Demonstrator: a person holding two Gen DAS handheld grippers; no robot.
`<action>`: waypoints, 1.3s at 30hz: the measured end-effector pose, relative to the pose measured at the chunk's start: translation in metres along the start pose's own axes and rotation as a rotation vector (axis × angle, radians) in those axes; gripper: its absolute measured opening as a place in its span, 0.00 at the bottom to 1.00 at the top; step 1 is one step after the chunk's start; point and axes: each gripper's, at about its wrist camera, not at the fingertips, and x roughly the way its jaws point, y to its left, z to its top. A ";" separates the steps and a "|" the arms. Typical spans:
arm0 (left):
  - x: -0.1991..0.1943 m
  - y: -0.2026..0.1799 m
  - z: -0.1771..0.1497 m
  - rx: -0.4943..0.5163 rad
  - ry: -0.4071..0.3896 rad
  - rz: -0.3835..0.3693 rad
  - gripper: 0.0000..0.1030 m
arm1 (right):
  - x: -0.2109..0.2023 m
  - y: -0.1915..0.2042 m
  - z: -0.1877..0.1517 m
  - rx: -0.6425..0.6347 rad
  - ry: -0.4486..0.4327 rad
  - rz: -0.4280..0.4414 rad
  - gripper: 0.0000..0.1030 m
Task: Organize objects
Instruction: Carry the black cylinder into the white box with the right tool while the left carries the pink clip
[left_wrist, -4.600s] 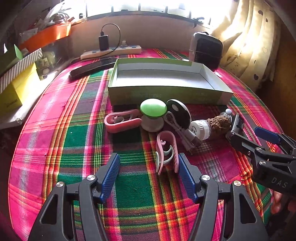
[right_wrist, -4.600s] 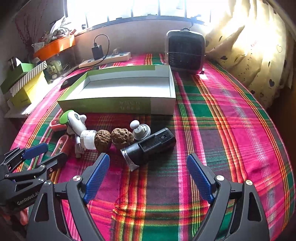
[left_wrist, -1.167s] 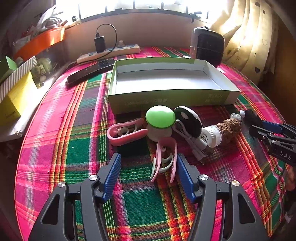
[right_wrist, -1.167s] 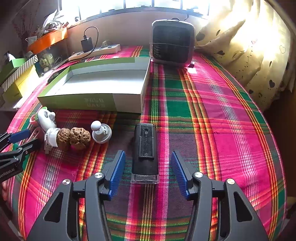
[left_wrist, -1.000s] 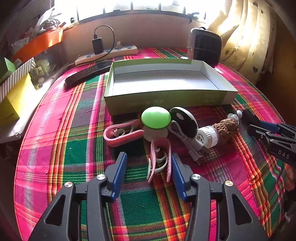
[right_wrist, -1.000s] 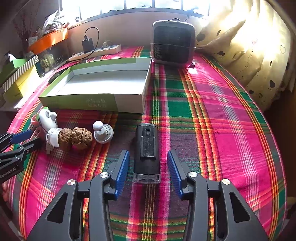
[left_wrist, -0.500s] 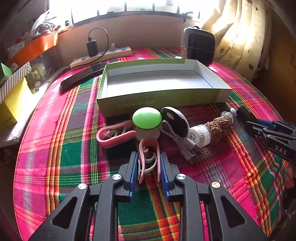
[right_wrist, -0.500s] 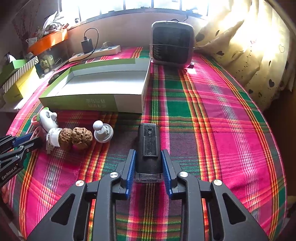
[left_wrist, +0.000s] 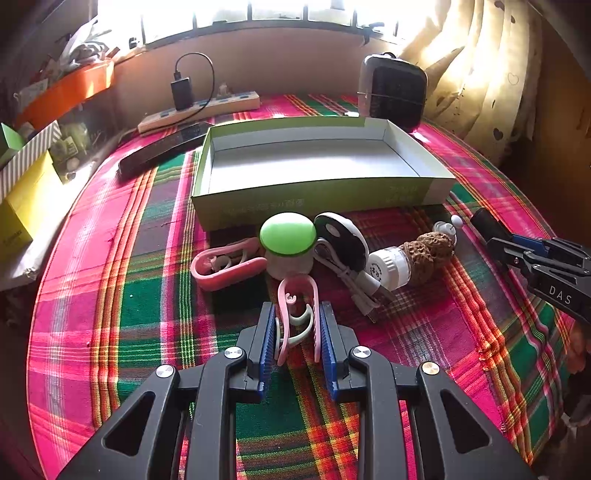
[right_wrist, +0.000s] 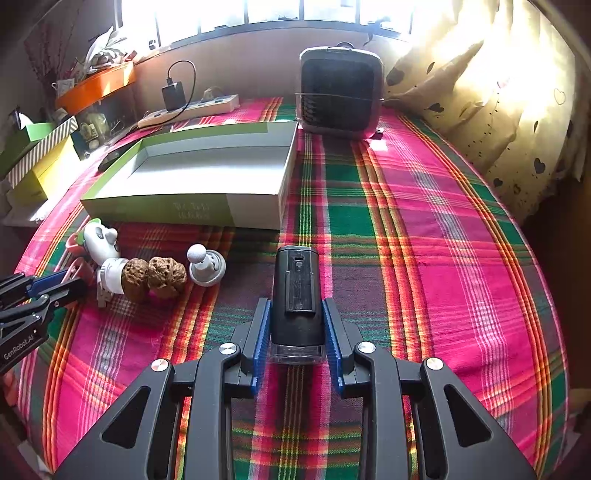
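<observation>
Both grippers are clamped: the left gripper (left_wrist: 297, 326) squeezes a pink plastic clip (left_wrist: 298, 314), the right gripper (right_wrist: 295, 328) a black boxy device (right_wrist: 296, 295) on plaid cloth (right_wrist: 424, 240).

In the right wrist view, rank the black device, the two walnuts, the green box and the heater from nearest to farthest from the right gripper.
1. Black device, clamped between the right gripper pads.
2. Walnuts, on the cloth to the left.
3. Green box, farther back on the left.
4. Heater, at the far end by the wall.
</observation>
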 end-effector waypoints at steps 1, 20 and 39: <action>-0.002 0.000 0.001 -0.004 -0.002 -0.005 0.20 | -0.002 0.000 0.002 0.000 -0.002 0.005 0.28; -0.020 0.017 0.068 -0.013 -0.055 -0.027 0.20 | -0.025 0.003 0.074 -0.009 -0.074 0.061 0.28; 0.047 0.042 0.130 -0.023 0.012 0.007 0.20 | 0.063 0.016 0.128 0.001 0.036 0.081 0.28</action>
